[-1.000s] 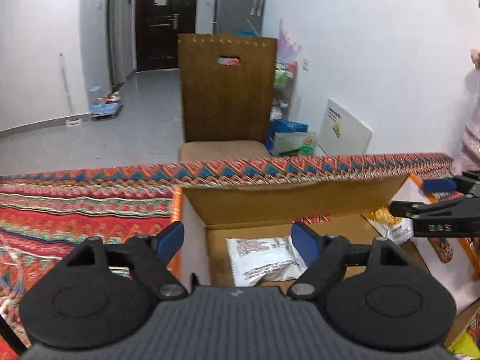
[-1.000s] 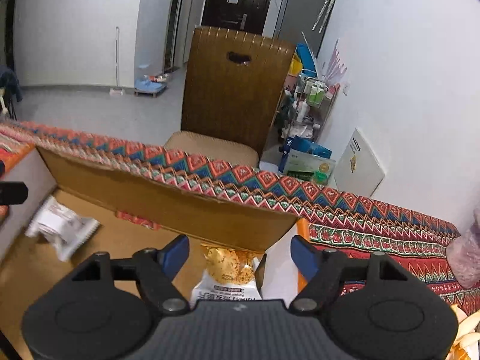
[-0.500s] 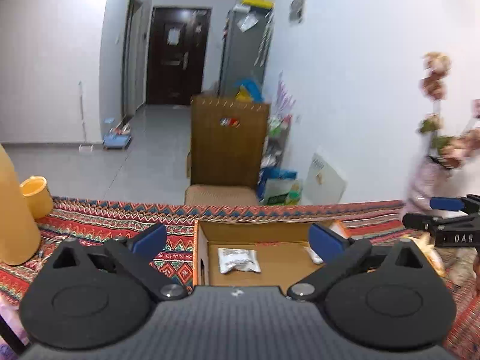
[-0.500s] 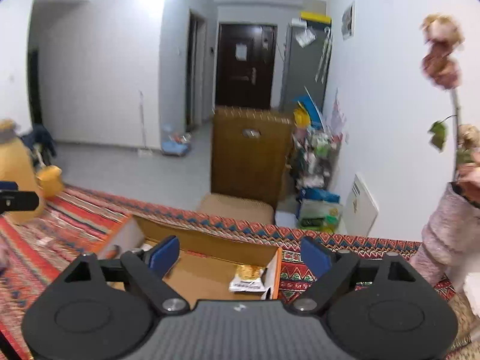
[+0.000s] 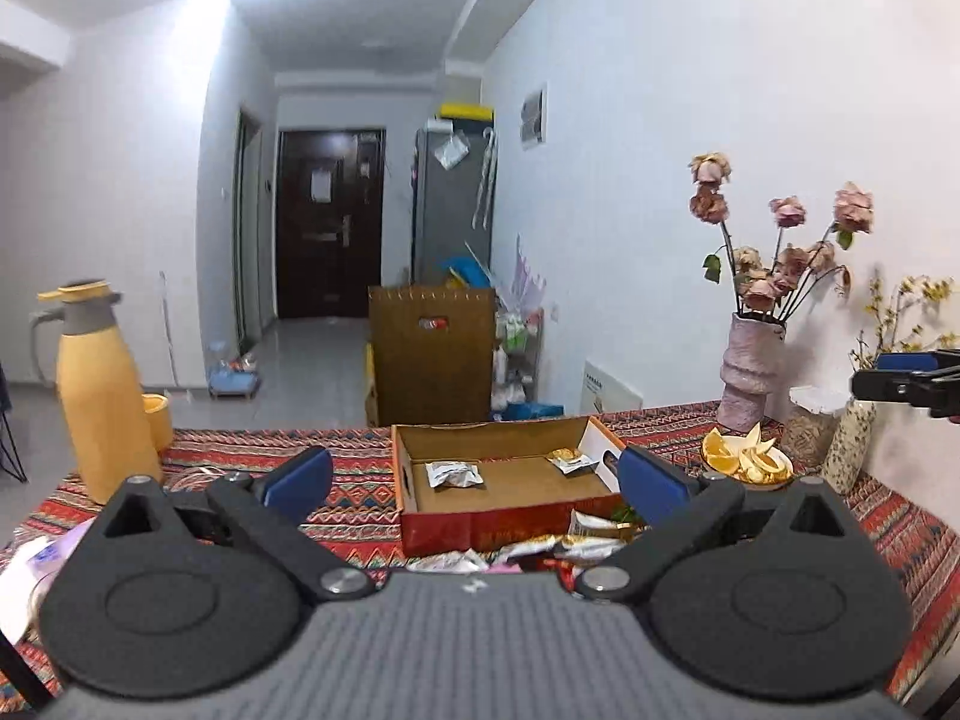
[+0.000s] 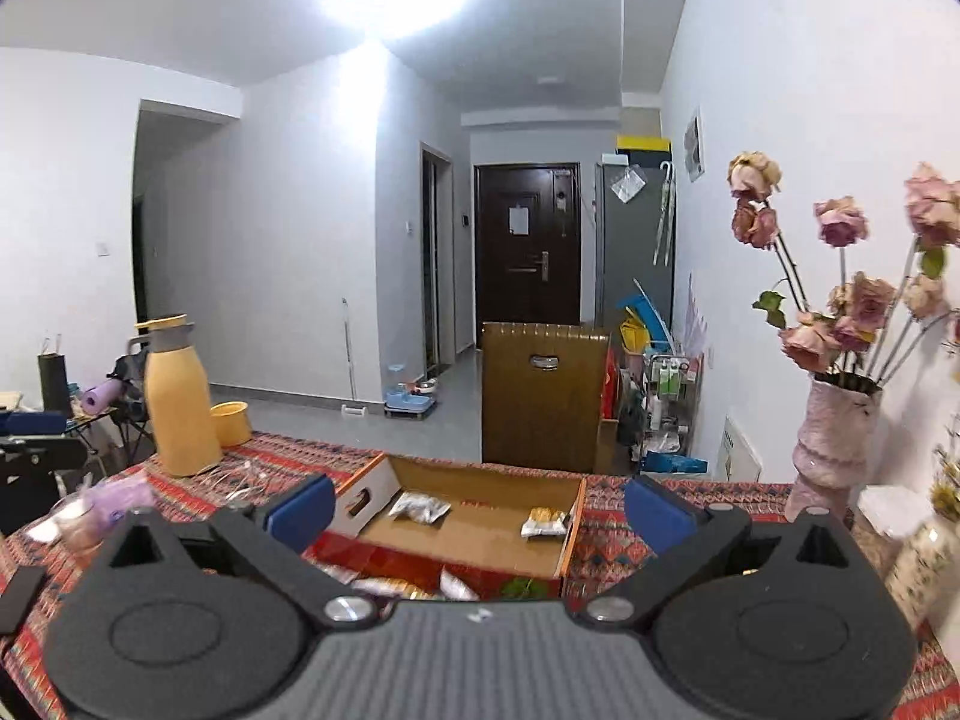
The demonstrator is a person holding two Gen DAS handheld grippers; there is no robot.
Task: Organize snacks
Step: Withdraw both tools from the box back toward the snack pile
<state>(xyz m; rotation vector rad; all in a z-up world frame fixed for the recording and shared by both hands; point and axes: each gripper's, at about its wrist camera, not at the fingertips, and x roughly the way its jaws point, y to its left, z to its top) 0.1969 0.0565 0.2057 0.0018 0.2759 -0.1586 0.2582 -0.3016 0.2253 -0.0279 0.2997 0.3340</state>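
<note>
1. Since a second ago I've pulled both grippers up and back from inside the box; the whole table now shows
2. Left gripper spread wide, nothing held; right gripper the same
3. Box holds two packets, one left, one right
4. Loose snack pile lies on the cloth against the box's near wall, just below both grippers, right of centre for the left one, so I judge the right is nearer
</note>
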